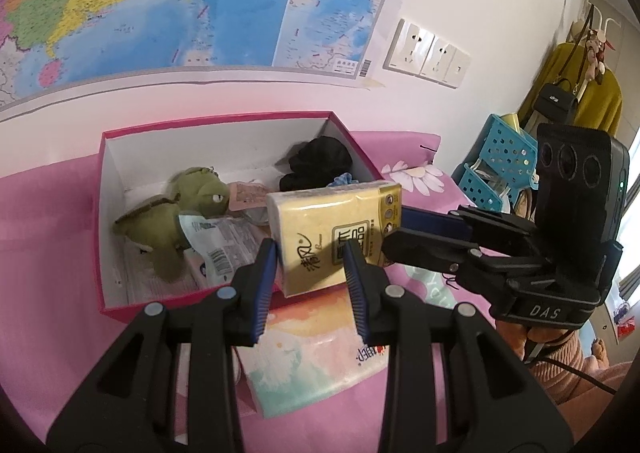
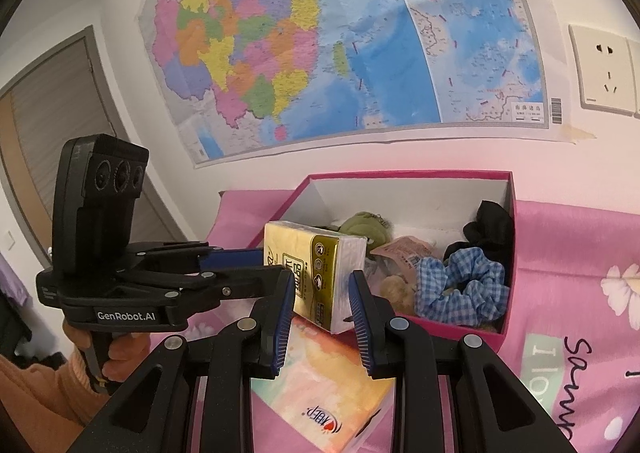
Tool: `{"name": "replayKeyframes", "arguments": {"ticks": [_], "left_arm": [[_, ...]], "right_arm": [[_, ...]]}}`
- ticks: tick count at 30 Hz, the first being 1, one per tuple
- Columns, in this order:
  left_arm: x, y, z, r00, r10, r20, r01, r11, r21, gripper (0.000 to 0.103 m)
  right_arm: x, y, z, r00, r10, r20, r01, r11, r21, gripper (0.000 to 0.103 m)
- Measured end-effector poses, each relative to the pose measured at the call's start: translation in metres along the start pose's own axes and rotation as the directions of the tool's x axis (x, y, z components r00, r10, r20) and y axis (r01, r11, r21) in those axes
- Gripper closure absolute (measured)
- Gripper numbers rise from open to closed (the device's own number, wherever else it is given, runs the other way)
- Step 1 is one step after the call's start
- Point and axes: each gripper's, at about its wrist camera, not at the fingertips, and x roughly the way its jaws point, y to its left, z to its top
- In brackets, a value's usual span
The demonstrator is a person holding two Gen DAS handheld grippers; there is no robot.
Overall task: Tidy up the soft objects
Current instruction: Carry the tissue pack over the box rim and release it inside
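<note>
While both grippers meet over the near edge of the pink box [image 1: 116,213], they hold one yellow tissue pack [image 1: 336,237] together. The left gripper [image 1: 310,289] has its blue pads partly closed, and the pack's near end sits between them, pinched on both sides. The right gripper [image 1: 404,227] comes in from the right side and clamps the pack's far end with its blue pad.

In the right wrist view, the same pack [image 2: 320,273] stands between the right gripper's [image 2: 322,317] pads, and the left gripper [image 2: 248,261] grips it from the left.

Past the fingertips, the box is open. Inside it lie a green plush turtle [image 1: 168,225], a black cloth bundle [image 1: 316,161], a blue checked scrunchie [image 2: 460,285], a pink paper tag [image 1: 248,195] and a small printed packet [image 1: 216,245].

Right under the fingers, on the pink bedsheet [image 1: 48,253], lies a second pastel tissue pack [image 1: 308,357], flat and just in front of the box.
</note>
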Motion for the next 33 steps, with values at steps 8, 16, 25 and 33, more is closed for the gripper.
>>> {"name": "replayKeyframes", "arguments": {"ticks": [8,16,25,33], "left_arm": [[0.008,0.001,0.008,1.000,0.011,-0.007,-0.011,1.000,0.000,0.067],[0.017,0.002,0.014,1.000,0.023,-0.016,-0.023,1.000,0.005,0.067],[0.028,0.004,0.022,0.999,0.043,-0.028,-0.043,0.999,0.004,0.067],[0.037,0.008,0.033,0.996,0.070,-0.047,-0.070,0.998,0.000,0.067]], "right_arm": [[0.006,-0.009,0.005,1.000,-0.003,-0.002,0.003,1.000,0.013,0.074],[0.010,-0.016,0.007,1.000,-0.008,-0.005,0.009,1.000,0.027,0.074],[0.018,-0.025,0.011,1.000,-0.017,-0.013,0.018,0.999,0.044,0.074],[0.027,-0.033,0.016,1.000,-0.024,-0.019,0.025,0.998,0.065,0.074]]}}
